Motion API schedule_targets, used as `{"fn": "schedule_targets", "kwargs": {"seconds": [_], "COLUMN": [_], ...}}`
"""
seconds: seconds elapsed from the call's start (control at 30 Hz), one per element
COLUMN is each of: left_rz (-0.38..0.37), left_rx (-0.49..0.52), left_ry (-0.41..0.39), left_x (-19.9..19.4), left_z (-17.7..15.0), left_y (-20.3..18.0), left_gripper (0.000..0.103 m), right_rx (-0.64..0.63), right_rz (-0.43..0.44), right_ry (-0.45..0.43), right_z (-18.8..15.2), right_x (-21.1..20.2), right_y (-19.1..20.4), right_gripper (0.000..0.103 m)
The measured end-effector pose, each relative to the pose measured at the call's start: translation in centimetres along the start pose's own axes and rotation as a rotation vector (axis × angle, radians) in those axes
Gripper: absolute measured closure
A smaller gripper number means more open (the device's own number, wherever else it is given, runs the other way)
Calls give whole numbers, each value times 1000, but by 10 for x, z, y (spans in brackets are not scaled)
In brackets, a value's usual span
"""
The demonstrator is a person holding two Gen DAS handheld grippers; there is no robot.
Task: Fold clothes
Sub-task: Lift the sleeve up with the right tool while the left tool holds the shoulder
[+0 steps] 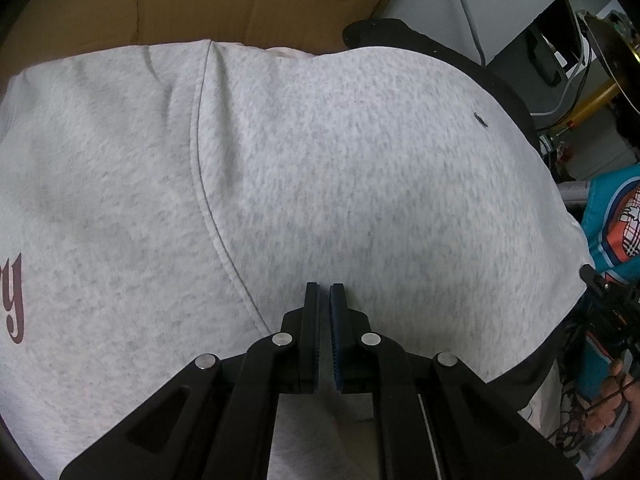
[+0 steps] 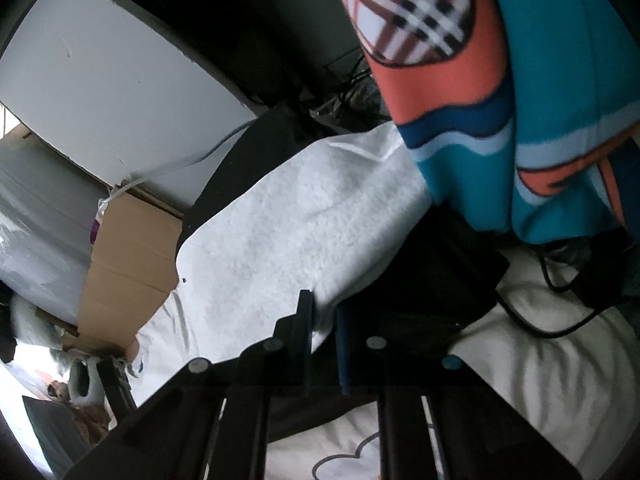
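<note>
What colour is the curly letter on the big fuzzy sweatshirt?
Dark maroon, on the light heather-grey sweatshirt; the curly letter shows best in the left wrist view.

A dark round table (image 2: 240, 160) carries the light grey sweatshirt (image 1: 320, 180), which is spread over most of its top and hangs over the near edge.

One grey sweatshirt (image 1: 320, 168), one cardboard box (image 2: 128, 272), two grippers, and possibly one teal patterned garment (image 2: 560, 140).

Brown corrugated cardboard box (image 2: 128, 264) at left, white cable (image 2: 180, 164) draped over its top edge. Grey-white wall panel (image 2: 112, 84) behind it. Thin black cord (image 2: 560, 332) lying on cream bedsheet (image 2: 540, 380).
</note>
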State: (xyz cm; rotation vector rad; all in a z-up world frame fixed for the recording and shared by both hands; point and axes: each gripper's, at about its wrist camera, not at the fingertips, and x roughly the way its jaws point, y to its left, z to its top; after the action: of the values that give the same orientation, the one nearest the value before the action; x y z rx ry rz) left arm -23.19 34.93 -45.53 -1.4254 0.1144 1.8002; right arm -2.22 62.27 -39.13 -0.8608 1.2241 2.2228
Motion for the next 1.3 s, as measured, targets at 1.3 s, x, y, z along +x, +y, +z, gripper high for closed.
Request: {"fn": "schedule_targets", "kwargs": {"seconds": [1.3], "left_rz": [-8], "left_rx": [24], "left_ry": [16], "left_x": [2], "left_z": [6], "left_y": [-11], "left_gripper": [96], "right_rx": [270], "right_rz": [153], "right_ry": [-70], "right_z": [11], "right_x": [22], "right_y": [-42], "right_gripper": [87]}}
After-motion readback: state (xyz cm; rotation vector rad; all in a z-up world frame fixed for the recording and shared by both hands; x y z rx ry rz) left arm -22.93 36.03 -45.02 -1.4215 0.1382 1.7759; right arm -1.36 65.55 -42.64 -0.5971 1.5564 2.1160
